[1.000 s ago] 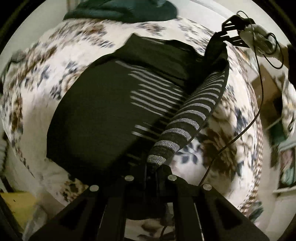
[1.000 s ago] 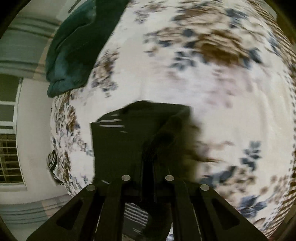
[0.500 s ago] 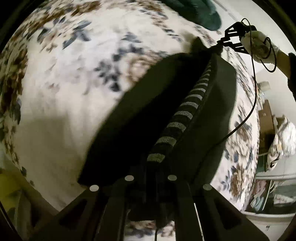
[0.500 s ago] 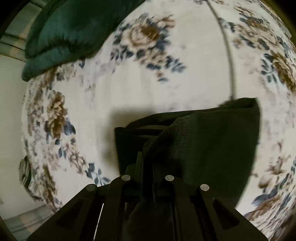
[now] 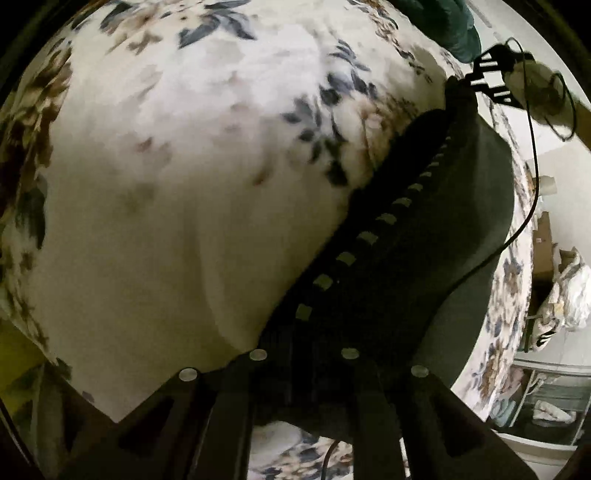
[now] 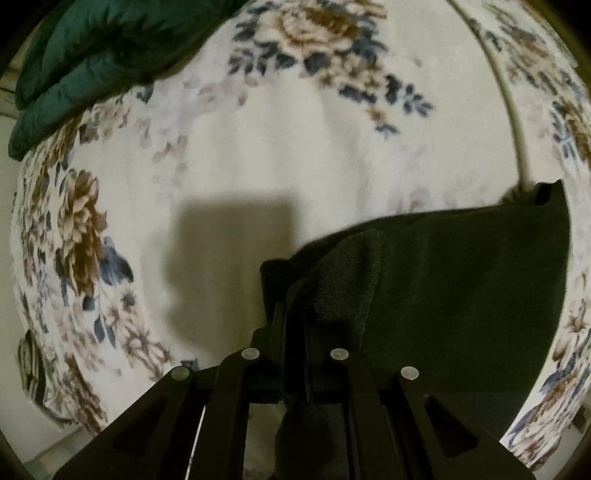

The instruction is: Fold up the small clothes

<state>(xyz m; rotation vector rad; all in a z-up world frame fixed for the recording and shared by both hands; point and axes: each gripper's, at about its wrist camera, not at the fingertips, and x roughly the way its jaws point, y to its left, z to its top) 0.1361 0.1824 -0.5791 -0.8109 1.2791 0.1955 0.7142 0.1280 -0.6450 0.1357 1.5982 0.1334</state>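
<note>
A dark knit garment (image 5: 424, 240) with a row of grey stripe ends (image 5: 384, 218) along its folded edge stretches between both grippers, low over the floral bedsheet (image 5: 184, 184). My left gripper (image 5: 303, 354) has one end of the cloth between its fingers, and its jaws are opening. At the far corner, the right gripper (image 5: 491, 77) grips the cloth, a gloved hand (image 5: 535, 85) behind it. In the right wrist view the garment (image 6: 461, 277) bunches between the right gripper's (image 6: 295, 332) fingers; these jaws are opening too.
A dark green quilt (image 6: 92, 48) lies on the bedsheet (image 6: 295, 147) at the top left, and its edge shows in the left wrist view (image 5: 454, 29). A black cable (image 5: 532, 166) hangs from the right gripper. Shelves and clutter (image 5: 554, 387) stand beyond the bed's edge.
Both grippers carried the garment across the bed and down toward the sheet. Its striped face has folded under, leaving only stripe ends along the fold. The sheet looks closer.
</note>
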